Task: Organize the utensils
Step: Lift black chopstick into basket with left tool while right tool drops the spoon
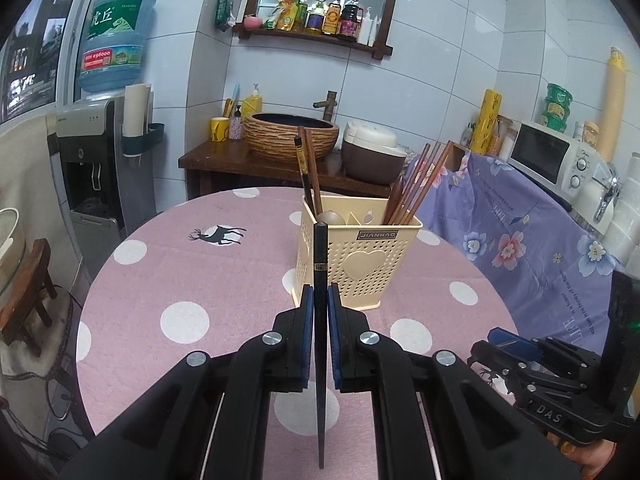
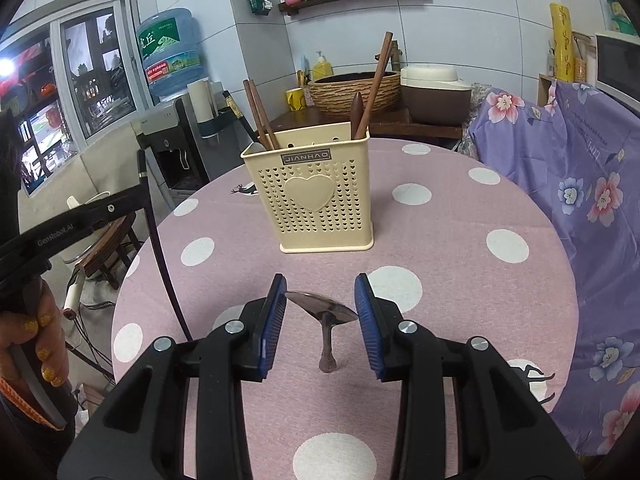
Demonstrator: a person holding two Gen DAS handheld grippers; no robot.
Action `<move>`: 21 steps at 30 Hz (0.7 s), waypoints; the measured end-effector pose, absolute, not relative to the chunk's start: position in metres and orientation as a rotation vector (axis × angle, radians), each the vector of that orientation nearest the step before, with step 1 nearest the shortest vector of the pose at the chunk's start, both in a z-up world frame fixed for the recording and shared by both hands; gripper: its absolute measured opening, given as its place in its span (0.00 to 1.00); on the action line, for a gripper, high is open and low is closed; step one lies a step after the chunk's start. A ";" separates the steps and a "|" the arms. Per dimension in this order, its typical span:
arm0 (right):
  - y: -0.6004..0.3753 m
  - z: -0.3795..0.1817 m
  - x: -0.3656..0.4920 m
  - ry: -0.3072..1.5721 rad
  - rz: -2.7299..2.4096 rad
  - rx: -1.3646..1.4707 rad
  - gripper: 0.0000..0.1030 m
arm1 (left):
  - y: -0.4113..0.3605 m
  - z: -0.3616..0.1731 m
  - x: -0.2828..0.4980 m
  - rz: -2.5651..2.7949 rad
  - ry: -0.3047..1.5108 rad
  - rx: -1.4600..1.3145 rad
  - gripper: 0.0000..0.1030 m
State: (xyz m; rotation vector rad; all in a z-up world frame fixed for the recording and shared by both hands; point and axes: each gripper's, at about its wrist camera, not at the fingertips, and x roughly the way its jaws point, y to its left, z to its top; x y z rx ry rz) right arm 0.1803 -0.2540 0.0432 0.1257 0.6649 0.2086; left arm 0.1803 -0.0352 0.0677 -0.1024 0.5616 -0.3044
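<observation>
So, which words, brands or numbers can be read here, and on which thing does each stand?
"JIANHAO": plate on the cream perforated plastic utensil holder.
"GenRobot.AI": black left gripper.
"DAS": black right gripper.
"虎丘": blue water jug; its red label is blurred.
Shelf bottle labels: too small.

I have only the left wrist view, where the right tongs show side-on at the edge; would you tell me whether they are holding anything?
Observer: Yes. The right tongs are shut on a small dark metal spoon.
Operator: Thank you. Which part of it is gripped?
Observer: The bowl. Its two edges sit against the blue pads, and the handle points back toward the camera.
Operator: And is it over the holder yet?
Observer: Not yet. The cream perforated plastic utensil holder stands farther ahead on the table, apart from the spoon.
</observation>
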 end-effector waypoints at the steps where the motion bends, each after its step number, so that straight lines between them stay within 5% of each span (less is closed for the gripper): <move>1: -0.254 0.043 0.180 0.666 0.207 0.126 0.35 | -0.035 0.070 0.179 -0.305 0.555 -0.105 0.08; 21: -0.248 0.068 0.197 0.642 0.242 0.083 0.35 | -0.047 0.097 0.187 -0.351 0.499 -0.092 0.08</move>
